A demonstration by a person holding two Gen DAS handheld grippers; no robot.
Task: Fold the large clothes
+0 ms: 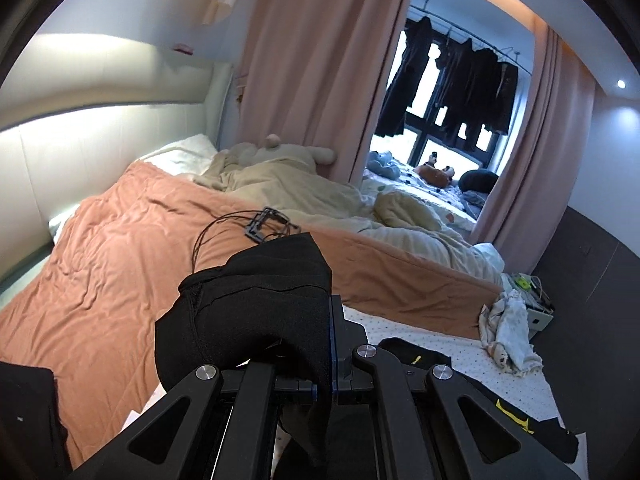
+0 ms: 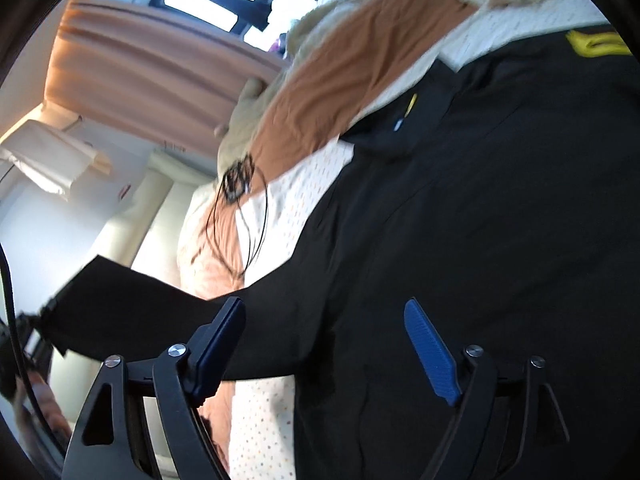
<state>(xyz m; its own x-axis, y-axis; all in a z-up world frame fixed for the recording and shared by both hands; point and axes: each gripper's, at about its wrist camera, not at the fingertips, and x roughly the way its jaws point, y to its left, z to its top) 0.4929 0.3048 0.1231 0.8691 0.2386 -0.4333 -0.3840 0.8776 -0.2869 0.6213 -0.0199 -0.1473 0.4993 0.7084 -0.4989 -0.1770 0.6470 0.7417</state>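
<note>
A large black garment with yellow marks [image 2: 500, 208] lies spread on the dotted white sheet [image 2: 272, 208] of the bed. My left gripper [image 1: 326, 316] is shut on a bunched part of the black garment [image 1: 260, 300] and holds it lifted above the bed; more of the garment [image 1: 500, 408] lies below at right. My right gripper [image 2: 324, 320] is open, its blue-padded fingers [image 2: 430, 352] spread just above the garment's body. One black sleeve [image 2: 132, 304] stretches out to the left in the right wrist view, towards the other gripper.
An orange quilt [image 1: 120, 260] covers the bed's left half, with a black frame and cables [image 1: 264, 224] on it. Beige bedding [image 1: 288, 184] is piled behind. A crumpled light cloth [image 1: 508, 332] lies at the bed's right edge. Pink curtains [image 1: 312, 60] hang by the window.
</note>
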